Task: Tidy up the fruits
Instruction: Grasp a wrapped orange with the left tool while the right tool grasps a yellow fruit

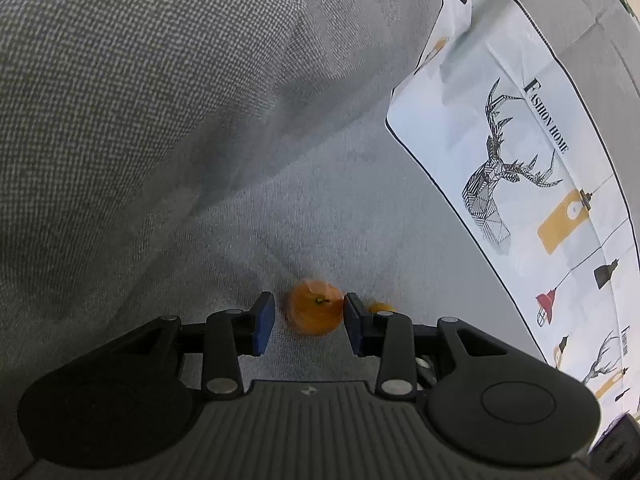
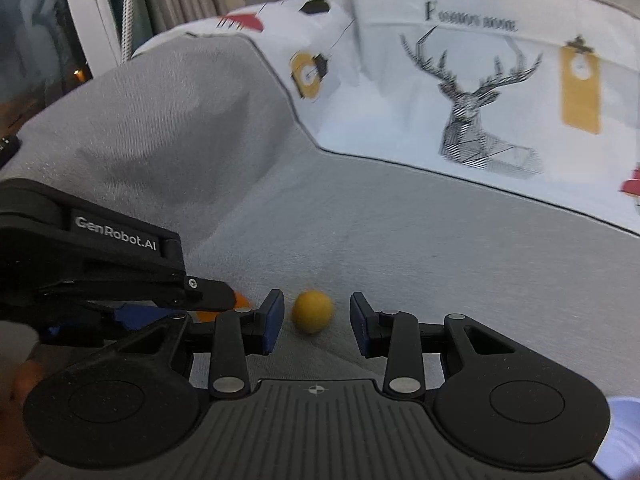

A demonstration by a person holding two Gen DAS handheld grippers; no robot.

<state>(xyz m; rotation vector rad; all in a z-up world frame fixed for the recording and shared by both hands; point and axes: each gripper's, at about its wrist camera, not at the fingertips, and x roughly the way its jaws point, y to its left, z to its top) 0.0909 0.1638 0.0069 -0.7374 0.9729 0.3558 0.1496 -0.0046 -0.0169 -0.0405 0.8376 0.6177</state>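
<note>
An orange fruit (image 1: 315,312) with a small stem lies on the grey sofa seat (image 1: 328,216). My left gripper (image 1: 309,320) is open around it; the right pad touches it and the left pad stands apart. A yellow round fruit (image 2: 312,311) lies on the seat between the open fingers of my right gripper (image 2: 316,320), touching neither pad. A sliver of this yellow fruit (image 1: 380,307) shows past the left gripper's right finger. In the right wrist view the left gripper's body (image 2: 116,268) comes in from the left, with the orange fruit (image 2: 240,302) mostly hidden behind it.
A grey cushion (image 1: 140,100) rises to the left. A white cloth printed with deer and lamps (image 1: 520,160) covers the sofa to the right and its backrest (image 2: 460,80). A window and curtain (image 2: 100,8) stand at the far left.
</note>
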